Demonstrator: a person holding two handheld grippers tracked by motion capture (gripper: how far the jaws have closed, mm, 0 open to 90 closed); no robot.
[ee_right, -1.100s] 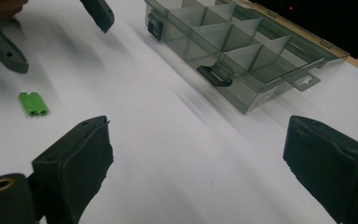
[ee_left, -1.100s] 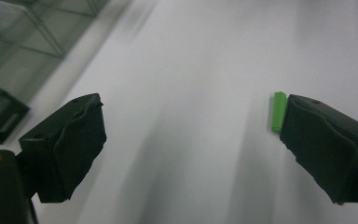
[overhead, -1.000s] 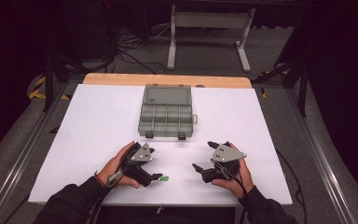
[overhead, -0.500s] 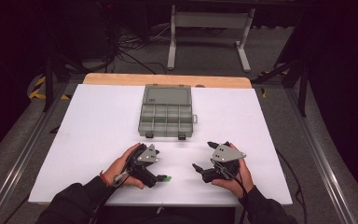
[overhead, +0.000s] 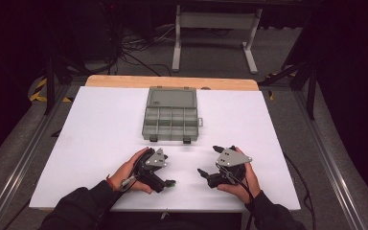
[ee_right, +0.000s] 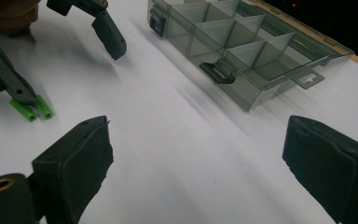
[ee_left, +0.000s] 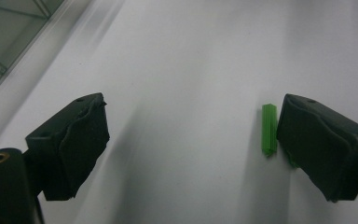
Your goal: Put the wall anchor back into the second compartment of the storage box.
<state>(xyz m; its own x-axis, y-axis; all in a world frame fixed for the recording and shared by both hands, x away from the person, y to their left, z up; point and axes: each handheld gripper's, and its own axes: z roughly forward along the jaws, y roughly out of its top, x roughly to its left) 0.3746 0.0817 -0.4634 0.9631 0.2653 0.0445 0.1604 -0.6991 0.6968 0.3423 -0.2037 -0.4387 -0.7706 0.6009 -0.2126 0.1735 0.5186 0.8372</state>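
low in the middle of the high view, near the front edge of the white table point(overhead: 100, 143), the left claw point(overhead: 165, 184) hangs with its jaws spread wide and nothing gripped. in the left gripper view a small green plastic peg point(ee_left: 269, 129) lies flat on the table, just inside the jaw at the right of the frame and touching or nearly touching it, far from the other jaw. the peg's long axis runs up and down that frame, roughly along the jaws, so closing should catch it across its narrow width. a second green piece point(ee_right: 43, 107) seems to lie beside it in the right gripper view. the right claw point(overhead: 202, 173) is also wide open and empty, farther off. the open grey compartment box point(overhead: 172, 117) sits in the upper middle, well apart.
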